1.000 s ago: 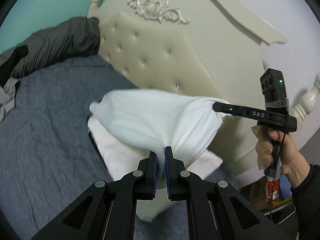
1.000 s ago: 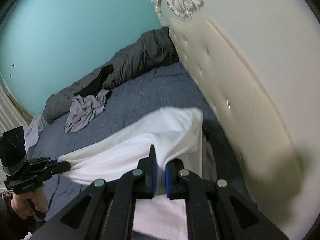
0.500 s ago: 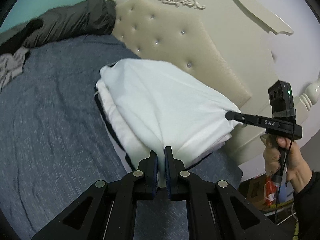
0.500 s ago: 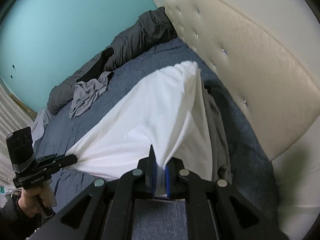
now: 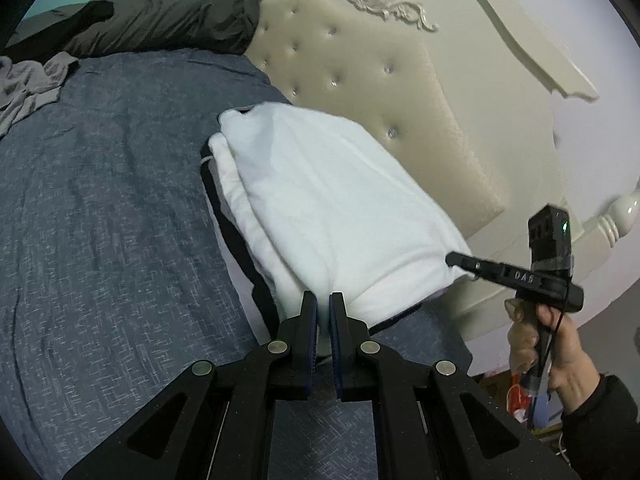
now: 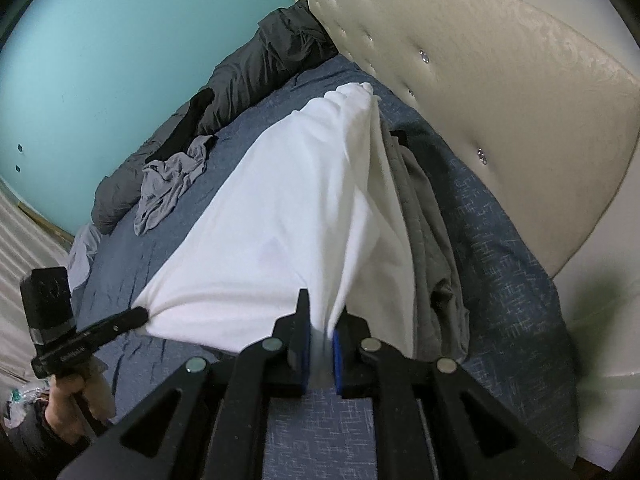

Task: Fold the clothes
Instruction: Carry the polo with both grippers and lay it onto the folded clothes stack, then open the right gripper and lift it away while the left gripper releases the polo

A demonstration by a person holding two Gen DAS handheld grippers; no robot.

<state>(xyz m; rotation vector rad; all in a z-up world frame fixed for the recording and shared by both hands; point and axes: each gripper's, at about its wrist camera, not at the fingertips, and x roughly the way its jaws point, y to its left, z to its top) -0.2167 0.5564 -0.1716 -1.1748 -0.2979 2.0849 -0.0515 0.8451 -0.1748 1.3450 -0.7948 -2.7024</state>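
White garment (image 5: pixel 332 208) now lowered onto bed (image 5: pixel 100 200), fold laid; left gripper (image 5: pixel 323 306) still pinching hem, right gripper (image 6: pixel 321 326) jaws opening around cloth.

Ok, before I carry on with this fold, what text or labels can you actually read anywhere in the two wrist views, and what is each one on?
"DAS": pale letters on the black body of the right gripper, seen in the left wrist view.
Pale lettering on the body of the left gripper, in the right wrist view: too small and blurred to read.
Red packaging low behind the hand: any print is unreadable.
No text shows on the white garment, blue bedspread or headboard.
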